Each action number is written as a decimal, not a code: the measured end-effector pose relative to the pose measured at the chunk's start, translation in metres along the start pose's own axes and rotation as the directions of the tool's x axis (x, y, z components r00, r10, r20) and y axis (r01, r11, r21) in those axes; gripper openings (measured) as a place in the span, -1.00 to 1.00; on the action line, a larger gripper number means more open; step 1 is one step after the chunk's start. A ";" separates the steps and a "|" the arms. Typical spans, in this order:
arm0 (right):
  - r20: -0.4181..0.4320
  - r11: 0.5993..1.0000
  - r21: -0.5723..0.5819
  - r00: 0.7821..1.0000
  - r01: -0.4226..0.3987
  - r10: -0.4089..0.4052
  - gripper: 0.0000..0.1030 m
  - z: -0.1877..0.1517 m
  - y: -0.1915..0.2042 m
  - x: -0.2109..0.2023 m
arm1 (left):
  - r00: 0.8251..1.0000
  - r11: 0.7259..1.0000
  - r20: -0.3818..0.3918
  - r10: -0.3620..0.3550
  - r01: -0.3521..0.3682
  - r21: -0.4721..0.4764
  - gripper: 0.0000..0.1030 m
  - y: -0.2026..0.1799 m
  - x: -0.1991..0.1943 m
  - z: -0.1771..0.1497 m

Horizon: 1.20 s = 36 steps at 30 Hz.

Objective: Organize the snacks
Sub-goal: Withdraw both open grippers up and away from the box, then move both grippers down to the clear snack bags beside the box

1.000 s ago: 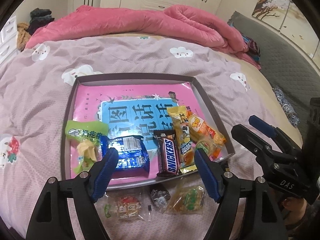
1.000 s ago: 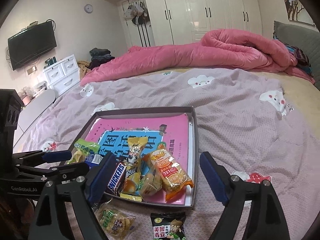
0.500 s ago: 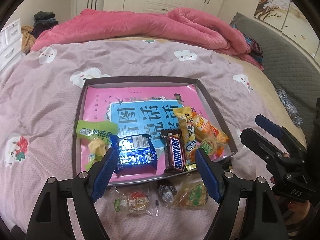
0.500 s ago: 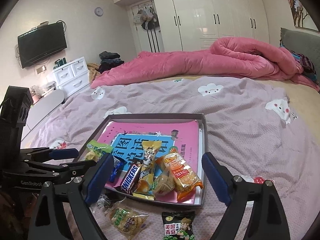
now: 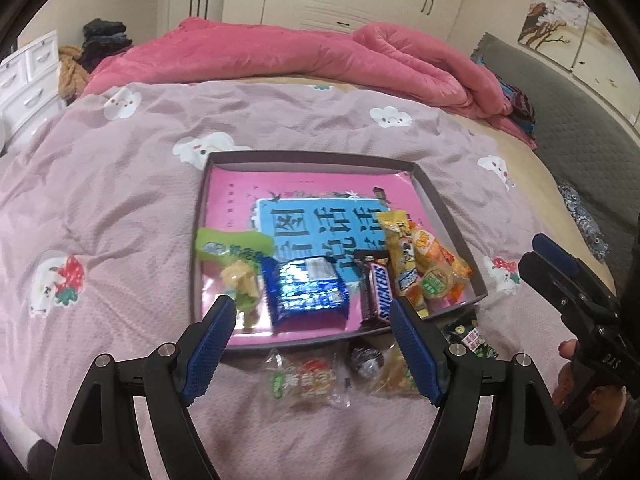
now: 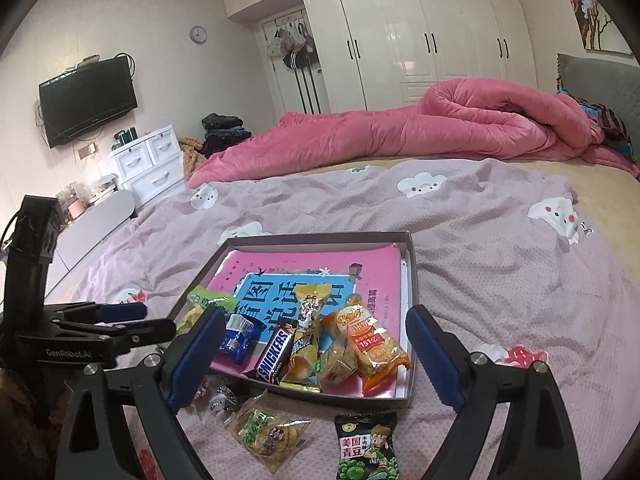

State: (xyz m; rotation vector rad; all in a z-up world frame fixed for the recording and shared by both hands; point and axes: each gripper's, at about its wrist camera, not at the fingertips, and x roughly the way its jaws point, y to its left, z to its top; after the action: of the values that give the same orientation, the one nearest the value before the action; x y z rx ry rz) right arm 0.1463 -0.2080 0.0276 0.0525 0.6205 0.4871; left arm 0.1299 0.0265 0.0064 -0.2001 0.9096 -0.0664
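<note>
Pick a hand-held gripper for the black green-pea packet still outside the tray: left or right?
Right, probably. The black green-pea packet lies on the bedspread just ahead of the right hand-held gripper, whose open, empty jaws have just been widening. From the left hand-held gripper it sits off to the side, by the tray corner.

green pea packet (image 6: pixel 366 454) bottom cropped

You have drawn both grippers back from the shallow grey cardboard tray (image 5: pixel 424 184) lined with a pink sheet; it now sits higher and smaller in both wrist views. Your right gripper (image 6: pixel 316 352) has just been opening wider, with nothing between its blue pads. The green-and-black pea packet (image 5: pixel 472 336) now shows in the left view, though blurred there.
</note>
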 end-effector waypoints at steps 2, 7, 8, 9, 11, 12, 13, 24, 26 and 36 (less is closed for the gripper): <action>-0.006 1.000 -0.001 1.000 0.000 0.000 0.78 -0.001 0.001 0.000 | 1.000 1.000 -0.002 -0.003 0.003 -0.013 0.55 0.005 -0.002 -0.001; -0.011 1.000 -0.017 1.000 0.001 -0.001 0.78 -0.004 0.007 -0.003 | 1.000 1.000 0.002 0.003 -0.003 -0.024 0.55 0.012 -0.006 -0.004; -0.014 1.000 -0.021 1.000 0.000 0.000 0.78 -0.005 0.008 -0.003 | 1.000 1.000 0.001 0.004 -0.004 -0.022 0.55 0.013 -0.007 -0.005; -0.017 1.000 -0.025 1.000 0.000 0.000 0.78 -0.006 0.010 -0.003 | 1.000 1.000 0.000 0.009 -0.009 -0.019 0.55 0.013 -0.007 -0.006; -0.022 0.999 -0.032 1.000 -0.001 0.000 0.78 -0.008 0.013 -0.004 | 1.000 1.000 -0.001 0.013 -0.013 -0.018 0.55 0.015 -0.007 -0.008; -0.025 0.999 -0.036 1.000 -0.003 0.002 0.78 -0.009 0.014 -0.004 | 1.000 1.000 -0.002 0.012 -0.012 -0.019 0.55 0.016 -0.007 -0.009; -0.029 0.999 -0.040 1.000 -0.003 0.002 0.78 -0.010 0.016 -0.004 | 1.000 1.000 -0.006 0.015 -0.015 -0.020 0.55 0.017 -0.007 -0.011; -0.075 0.998 -0.070 0.997 0.002 -0.008 0.78 -0.024 0.028 -0.001 | 1.000 0.999 -0.012 0.015 -0.015 -0.034 0.55 0.024 -0.010 -0.023; -0.085 0.997 -0.075 0.996 0.003 -0.010 0.78 -0.027 0.030 0.000 | 1.000 0.999 -0.019 0.007 -0.008 -0.044 0.55 0.024 -0.008 -0.026; -0.142 0.992 -0.125 0.990 0.005 -0.022 0.78 -0.044 0.039 0.005 | 0.997 1.000 -0.080 0.005 -0.007 -0.015 0.55 0.018 0.006 -0.045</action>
State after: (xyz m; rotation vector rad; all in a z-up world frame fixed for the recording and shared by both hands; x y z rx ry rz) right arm 0.1079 -0.1756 -0.0037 -0.1059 0.7295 0.5185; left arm 0.0978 0.0366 -0.0290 -0.2098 0.9906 -0.0623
